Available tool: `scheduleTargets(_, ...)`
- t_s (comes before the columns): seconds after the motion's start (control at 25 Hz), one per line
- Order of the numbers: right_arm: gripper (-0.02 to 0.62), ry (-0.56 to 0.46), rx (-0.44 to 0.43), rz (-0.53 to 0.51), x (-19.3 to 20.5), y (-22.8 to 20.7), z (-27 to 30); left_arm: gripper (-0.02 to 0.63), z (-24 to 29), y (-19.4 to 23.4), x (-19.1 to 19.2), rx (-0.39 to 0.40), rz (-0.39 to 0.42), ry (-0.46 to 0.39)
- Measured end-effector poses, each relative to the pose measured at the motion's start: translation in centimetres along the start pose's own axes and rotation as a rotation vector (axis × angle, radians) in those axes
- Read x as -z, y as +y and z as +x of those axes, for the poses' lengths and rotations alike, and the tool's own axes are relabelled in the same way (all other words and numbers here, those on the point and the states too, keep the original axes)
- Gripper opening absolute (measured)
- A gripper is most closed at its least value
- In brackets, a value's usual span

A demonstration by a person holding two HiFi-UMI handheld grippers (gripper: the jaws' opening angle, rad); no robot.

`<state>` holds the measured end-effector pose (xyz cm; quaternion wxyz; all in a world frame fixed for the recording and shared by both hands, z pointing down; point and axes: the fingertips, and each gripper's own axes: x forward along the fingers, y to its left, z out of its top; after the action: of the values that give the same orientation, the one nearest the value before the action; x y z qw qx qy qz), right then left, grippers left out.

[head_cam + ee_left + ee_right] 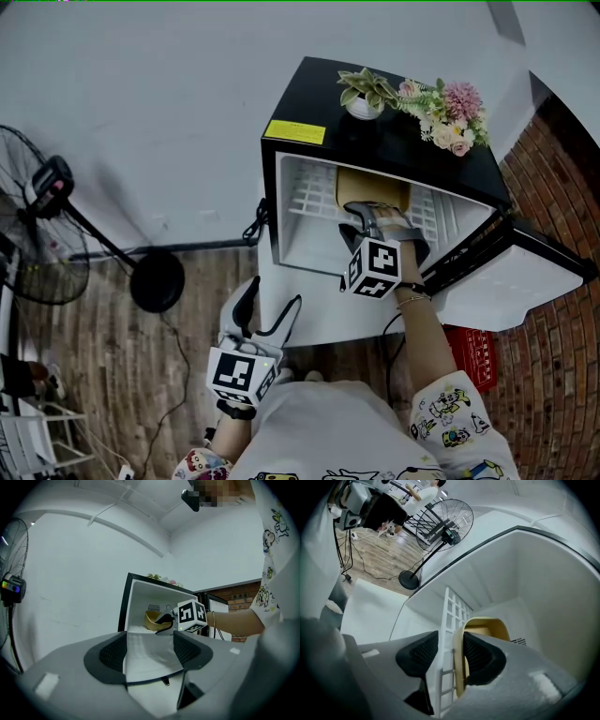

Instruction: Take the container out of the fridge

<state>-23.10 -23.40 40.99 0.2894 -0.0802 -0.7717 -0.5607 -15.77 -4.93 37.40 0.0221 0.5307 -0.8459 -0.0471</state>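
Inside the open fridge (394,150), centre frame, the right hand-held gripper (361,217) straddles the yellow container (370,185) wall, jaws not yet clamped. Lower left, the left hand-held gripper (267,319) gapes empty.

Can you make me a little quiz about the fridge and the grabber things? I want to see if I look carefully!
1. True or false: the door of the fridge is shut.
2. What stands on top of the fridge? A) flowers B) a fan C) a red box
3. Fill in: the wall of the tan container sits between the fingers of the ____ gripper.

Key:
1. False, the door hangs open.
2. A.
3. Right: the right gripper reaches into the fridge.
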Motion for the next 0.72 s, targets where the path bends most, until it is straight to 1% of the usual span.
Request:
scheduleTargets(0.24,0.113,0.003,0.011,-0.022,0.05,0.25,-0.15,0.308,-0.18,-0.01,-0.3,-0.009,-0.001,0.003)
scheduleTargets(0.64,0.044,0.004,0.014,-0.017,0.25,0.85,-0.3,0.305,-0.38,-0.21,-0.17,-0.009,-0.002,0.003)
scheduleTargets(0.72,0.042,0.006,0.024,-0.01,0.31,0.88,-0.36,0.305,-0.46,-0.27,-0.16,-0.007,0.001,0.004)
